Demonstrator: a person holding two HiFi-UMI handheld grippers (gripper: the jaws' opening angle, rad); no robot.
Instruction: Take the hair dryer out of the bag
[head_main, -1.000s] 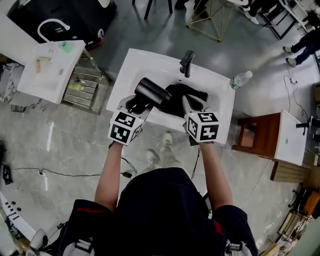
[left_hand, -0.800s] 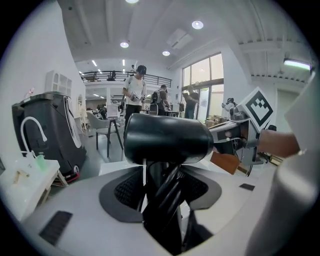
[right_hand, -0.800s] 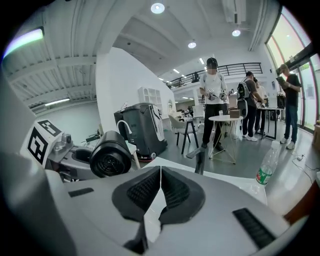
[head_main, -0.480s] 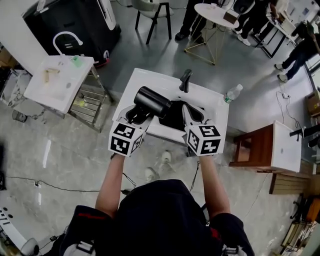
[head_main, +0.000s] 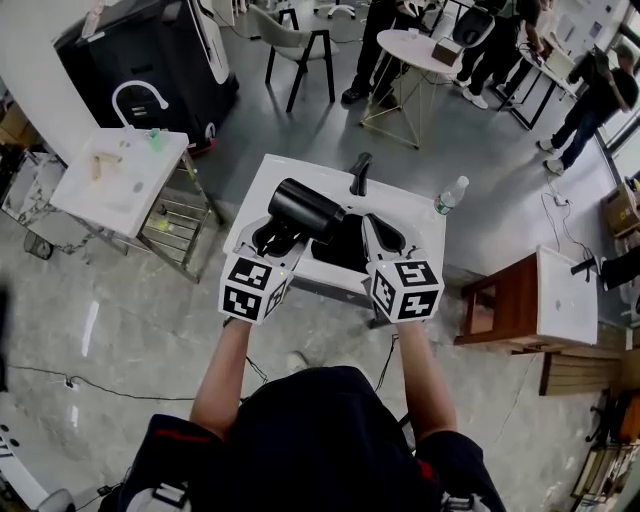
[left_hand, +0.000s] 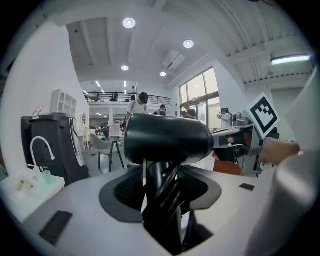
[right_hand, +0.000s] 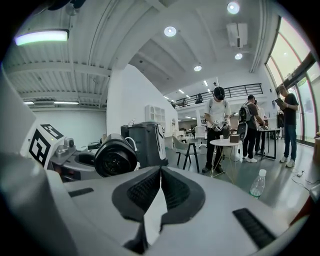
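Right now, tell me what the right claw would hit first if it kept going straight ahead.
The way looks free nearby: the shut right claw points over open floor. The chair may come first; depth is unclear.

Bright, even light w/ fisheye edges

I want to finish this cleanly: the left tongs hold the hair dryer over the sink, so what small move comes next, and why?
Probably swing the left gripper sideways, away from the black bag. Its tongs clamp the hair dryer by its handle, raised, but the dryer hangs right beside the bag.
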